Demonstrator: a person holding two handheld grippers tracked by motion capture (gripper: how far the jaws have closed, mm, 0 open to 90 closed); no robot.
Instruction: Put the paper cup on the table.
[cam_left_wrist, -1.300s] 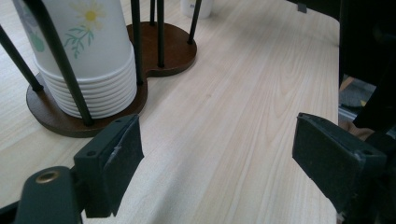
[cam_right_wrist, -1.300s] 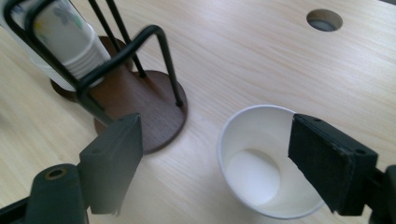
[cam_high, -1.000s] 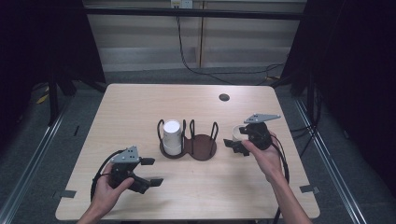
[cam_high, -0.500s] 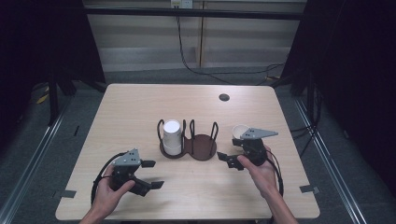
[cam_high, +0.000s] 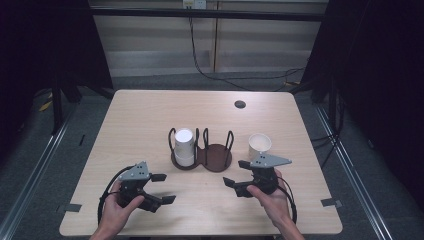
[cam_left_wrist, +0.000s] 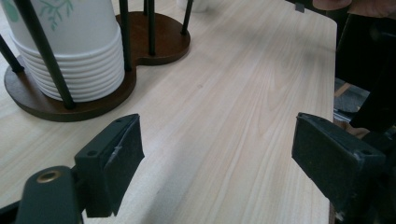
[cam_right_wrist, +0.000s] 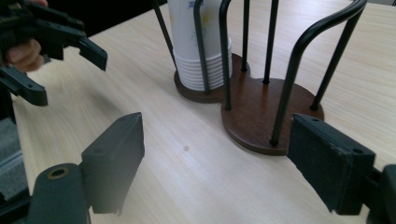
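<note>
The tabletop (cam_high: 150, 115) now carries a single paper cup (cam_high: 260, 145) standing free, upright, just right of the cup holder (cam_high: 202, 157) and apart from it. A second ago that cup sat at the right hand-held gripper (cam_high: 246, 175), up beside the holder; now that gripper has pulled back toward the near edge with jaws spread wide and nothing between them. So the cup looks released, taken off the stack of cups (cam_high: 184, 146) in the holder's left bay, which is a judgement. The right bay stands bare. The left hand-held gripper (cam_high: 159, 189) hangs low at the near left, jaws wide and empty, barely shifted. In the left gripper view the stack's top is cut off and the loose cup is a sliver at the top edge.
</note>
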